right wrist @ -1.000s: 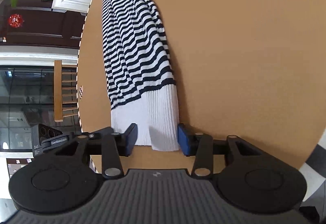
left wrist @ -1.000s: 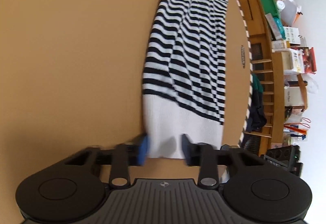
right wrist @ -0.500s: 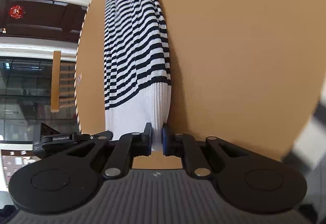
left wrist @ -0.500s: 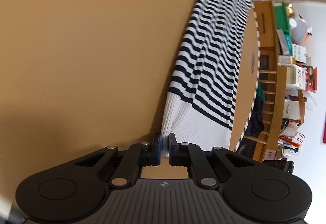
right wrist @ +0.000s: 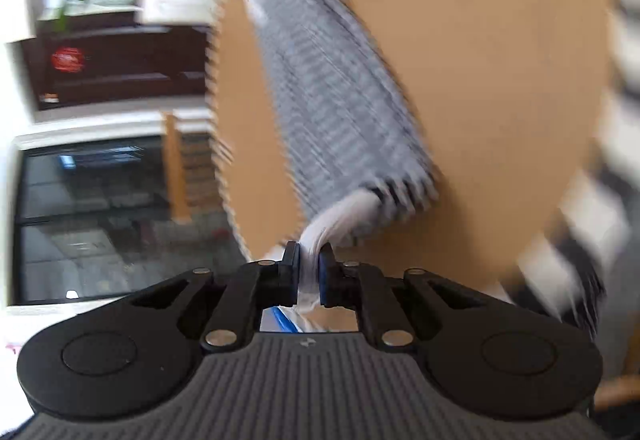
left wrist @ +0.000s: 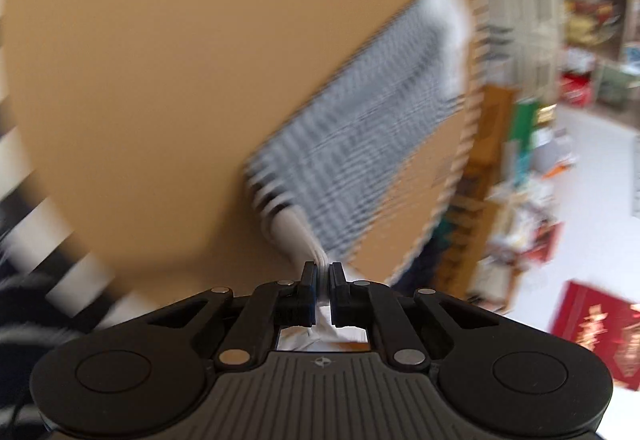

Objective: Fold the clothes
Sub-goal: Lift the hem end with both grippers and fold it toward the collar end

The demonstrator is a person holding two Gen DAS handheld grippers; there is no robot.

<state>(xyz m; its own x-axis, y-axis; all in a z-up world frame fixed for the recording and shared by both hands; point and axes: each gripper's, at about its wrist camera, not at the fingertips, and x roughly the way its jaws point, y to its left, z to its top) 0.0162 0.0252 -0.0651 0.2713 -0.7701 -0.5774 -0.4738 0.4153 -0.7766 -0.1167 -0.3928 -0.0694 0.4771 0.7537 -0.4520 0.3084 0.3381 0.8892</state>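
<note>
A black-and-white striped knit garment (left wrist: 360, 143) lies on the round tan table (left wrist: 160, 79), blurred by motion. Its white ribbed hem is lifted off the table at the near end. My left gripper (left wrist: 323, 268) is shut on one corner of that hem. In the right wrist view the same striped garment (right wrist: 340, 111) stretches away across the table (right wrist: 500, 59), and my right gripper (right wrist: 309, 252) is shut on the other hem corner, the white rib bunched between its pads.
A person's striped sleeve (left wrist: 52, 280) shows at the lower left, and again as a striped sleeve (right wrist: 580, 240) at the right. Wooden shelves (left wrist: 500, 159) crowded with goods stand beyond the table edge. A dark cabinet (right wrist: 120, 67) and a wooden chair (right wrist: 188, 167) stand off the other side.
Both grippers closed on the white hem corners a half second back and now have lifted it and swung it over the table, so the views are tilted and blurred.
</note>
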